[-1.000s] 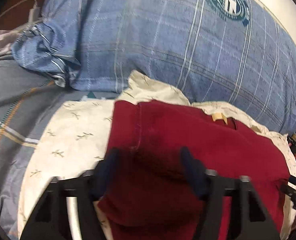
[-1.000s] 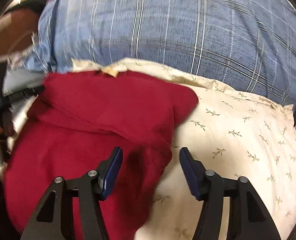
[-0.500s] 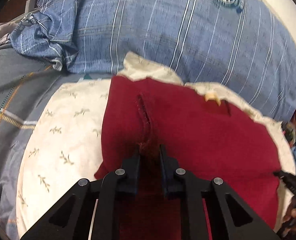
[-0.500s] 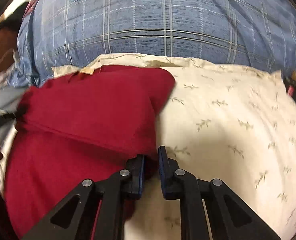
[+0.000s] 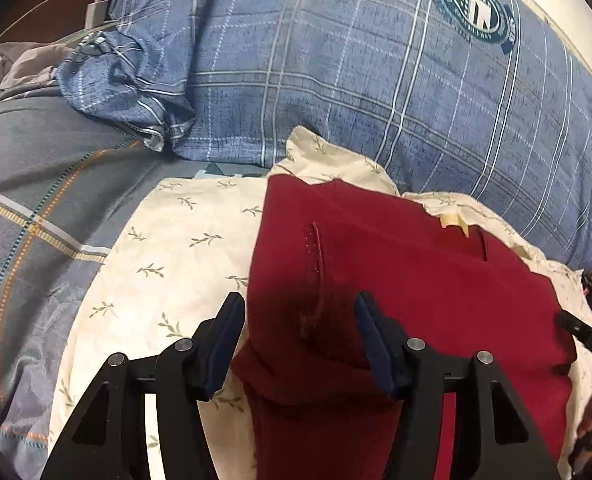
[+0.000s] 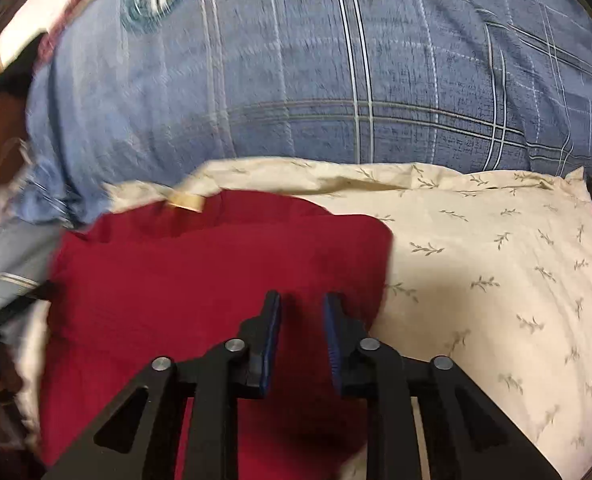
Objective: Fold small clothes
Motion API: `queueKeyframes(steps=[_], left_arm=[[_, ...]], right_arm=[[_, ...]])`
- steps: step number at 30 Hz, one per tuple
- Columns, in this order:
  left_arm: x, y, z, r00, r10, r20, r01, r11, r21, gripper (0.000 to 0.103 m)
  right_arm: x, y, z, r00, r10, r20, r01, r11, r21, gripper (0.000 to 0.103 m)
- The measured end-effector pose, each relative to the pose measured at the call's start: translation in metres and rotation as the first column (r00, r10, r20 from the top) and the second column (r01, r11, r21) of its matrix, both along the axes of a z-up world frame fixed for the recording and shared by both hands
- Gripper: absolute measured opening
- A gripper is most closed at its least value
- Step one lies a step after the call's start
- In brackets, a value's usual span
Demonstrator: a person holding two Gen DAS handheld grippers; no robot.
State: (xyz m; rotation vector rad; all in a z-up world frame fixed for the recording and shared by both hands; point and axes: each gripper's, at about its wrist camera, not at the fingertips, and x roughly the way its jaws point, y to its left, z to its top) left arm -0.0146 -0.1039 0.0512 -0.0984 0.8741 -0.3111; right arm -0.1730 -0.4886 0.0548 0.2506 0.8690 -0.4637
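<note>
I am holding the left gripper (image 5: 299,334) jaws wide apart over the red garment (image 5: 407,280)'s seam; the right gripper (image 6: 300,338) jaws are narrowly parted, gripping nothing, so the fold is lying flat.

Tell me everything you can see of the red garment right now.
The red garment is a dark red, soft knit-looking piece lying folded on the cream leaf-print pillow, in front of the blue plaid pillow. A stitched seam runs down its upper layer, and a small tan tag shows at its far edge. A folded flap overlaps a lower layer. The left gripper is open, its fingers straddling the near fold. The right gripper hovers over it, part open, gripping nothing visible.
</note>
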Motion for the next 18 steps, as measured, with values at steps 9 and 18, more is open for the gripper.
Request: queueKeyframes(steps=[9,18], left_arm=[[0.003,-0.008,0.004,1.0,0.0,0.031,0.0,1.0,0.027,0.058],[0.014,-0.018,-0.017,1.0,0.015,-0.027,-0.012,0.995,0.101,0.063]], right_arm=[[-0.031,-0.025,0.013,0.993,-0.087,0.08,0.082,0.994,0.069,0.015],[0.016,-0.049,-0.027,0.994,-0.106,0.002,0.106,0.992,0.067,0.002]])
